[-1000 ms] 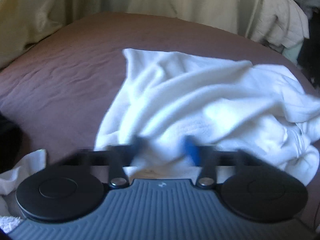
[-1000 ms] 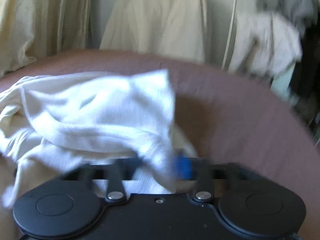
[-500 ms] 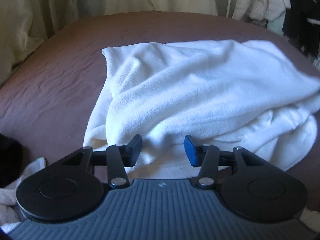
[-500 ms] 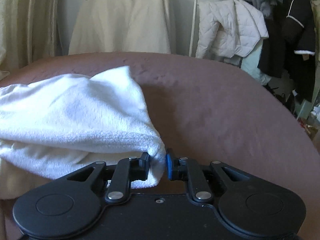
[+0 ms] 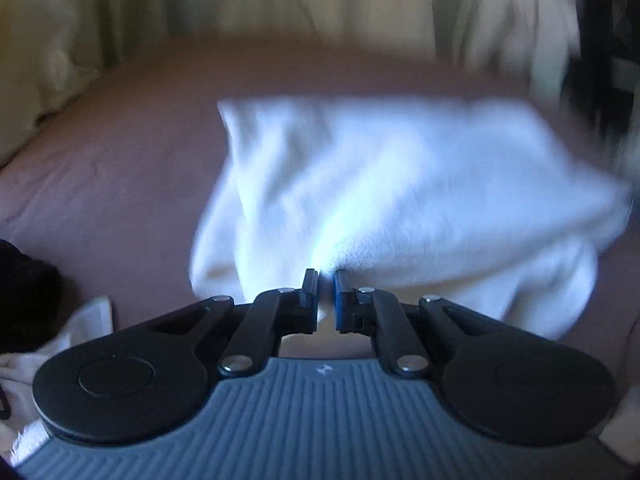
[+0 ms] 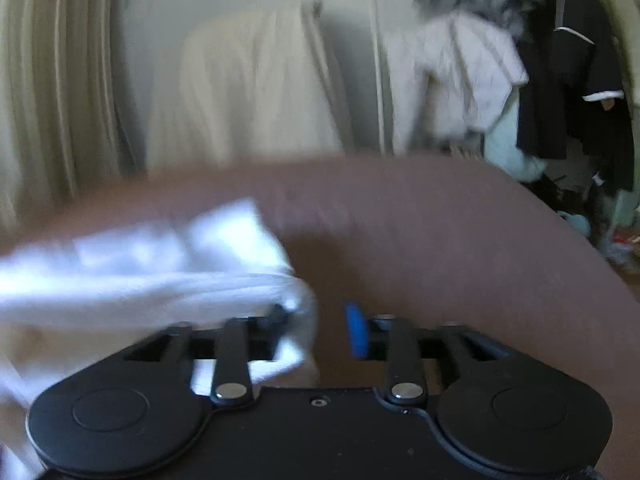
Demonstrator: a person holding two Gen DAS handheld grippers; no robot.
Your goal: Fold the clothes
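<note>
A white fleece garment (image 5: 392,184) lies bunched on the brown bed (image 5: 120,160). My left gripper (image 5: 326,300) is shut on the garment's near edge, with a thin strip of white cloth between the pads. In the right wrist view the same garment (image 6: 152,264) lies to the left, and its corner drapes over the left finger. My right gripper (image 6: 320,332) is open, with its blue pad (image 6: 356,332) standing apart from the cloth. Both views are blurred by motion.
A dark item (image 5: 24,300) and a pale cloth (image 5: 80,328) lie at the bed's near left. Curtains (image 5: 60,40) hang behind the bed. A draped chair (image 6: 248,92) and hanging jackets (image 6: 472,72) stand beyond the far edge (image 6: 400,168).
My left gripper has closed from open onto the garment's near edge. My right gripper has opened and let go of the corner that it held.
</note>
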